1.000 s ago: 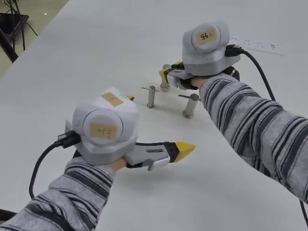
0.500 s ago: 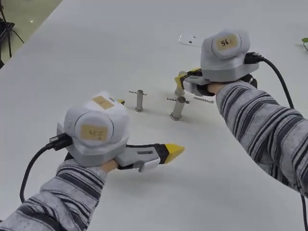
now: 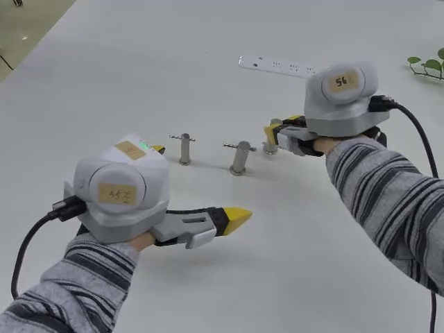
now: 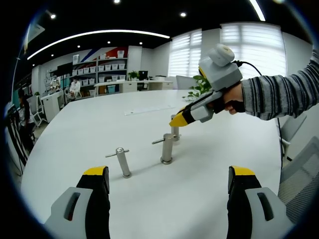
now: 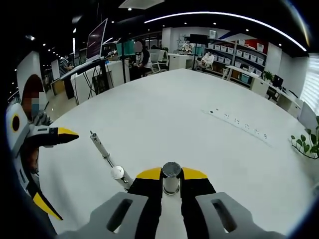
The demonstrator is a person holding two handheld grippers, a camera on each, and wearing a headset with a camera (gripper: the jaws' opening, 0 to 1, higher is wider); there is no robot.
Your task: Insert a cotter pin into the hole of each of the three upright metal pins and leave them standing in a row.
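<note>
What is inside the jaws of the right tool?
An upright metal pin; its round top shows. The right tool covers its shaft, so its hole cannot be seen.

right tongs [image 5: 171,178] clamp an upright metal pin [image 5: 171,170].

The left gripper [image 3: 199,182] sits at 8 o'clock in the head view. It points to 3 o'clock, jaws wide apart. The right gripper [image 3: 272,133] is at 2 o'clock, pointing to 9 o'clock, jaws pinching a metal pin [image 5: 171,175]. Both arms wear stripy sleeves [image 3: 388,208].
</note>
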